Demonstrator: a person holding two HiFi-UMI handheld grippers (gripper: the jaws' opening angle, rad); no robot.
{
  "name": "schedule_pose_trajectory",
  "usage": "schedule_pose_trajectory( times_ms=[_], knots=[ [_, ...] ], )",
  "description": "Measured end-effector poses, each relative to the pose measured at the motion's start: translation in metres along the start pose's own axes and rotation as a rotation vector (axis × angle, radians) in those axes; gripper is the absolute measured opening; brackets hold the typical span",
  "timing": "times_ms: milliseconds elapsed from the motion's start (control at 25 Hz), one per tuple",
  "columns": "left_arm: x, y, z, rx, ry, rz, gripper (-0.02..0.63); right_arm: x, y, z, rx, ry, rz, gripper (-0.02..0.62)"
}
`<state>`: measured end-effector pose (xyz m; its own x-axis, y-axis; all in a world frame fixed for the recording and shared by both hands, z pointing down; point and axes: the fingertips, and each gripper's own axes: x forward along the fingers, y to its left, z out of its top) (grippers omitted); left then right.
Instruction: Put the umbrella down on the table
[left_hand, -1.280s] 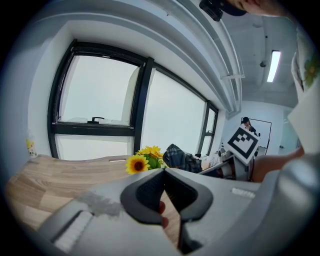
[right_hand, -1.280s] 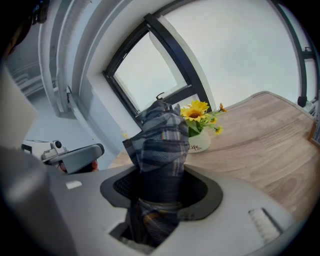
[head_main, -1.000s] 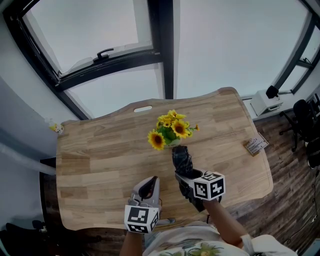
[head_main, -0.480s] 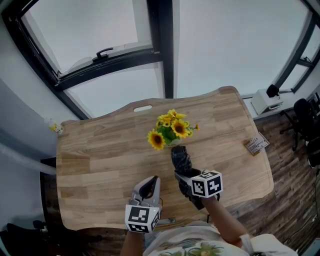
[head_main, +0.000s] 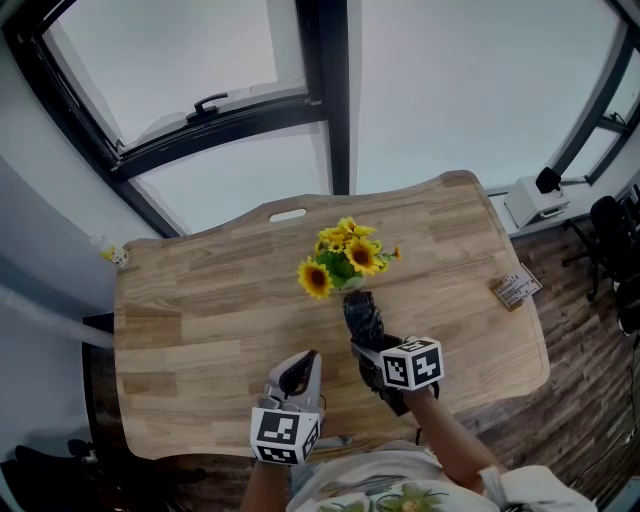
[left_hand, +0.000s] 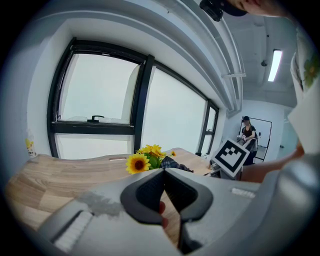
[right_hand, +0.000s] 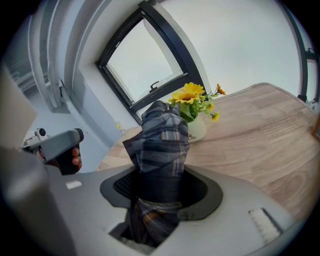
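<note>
The right gripper clamps the folded plaid umbrella over the table, sunflowers just beyond its tip. Left gripper closed, empty

Sunflowers in white pot, black-framed window — handle — small card
</note>
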<state>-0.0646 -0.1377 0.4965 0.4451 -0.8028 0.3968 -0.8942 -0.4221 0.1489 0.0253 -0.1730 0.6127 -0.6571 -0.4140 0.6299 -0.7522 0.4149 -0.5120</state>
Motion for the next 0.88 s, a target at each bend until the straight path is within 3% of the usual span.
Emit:
schedule_pose_trajectory(
  times_ms=[880],
  knots=[
    [0.002,0.005,-0.004,-0.003,0.023,0.002,0.000,0.027,-0.020,-0.017,0.017,0.075,-0.027,0.218]
  ],
)
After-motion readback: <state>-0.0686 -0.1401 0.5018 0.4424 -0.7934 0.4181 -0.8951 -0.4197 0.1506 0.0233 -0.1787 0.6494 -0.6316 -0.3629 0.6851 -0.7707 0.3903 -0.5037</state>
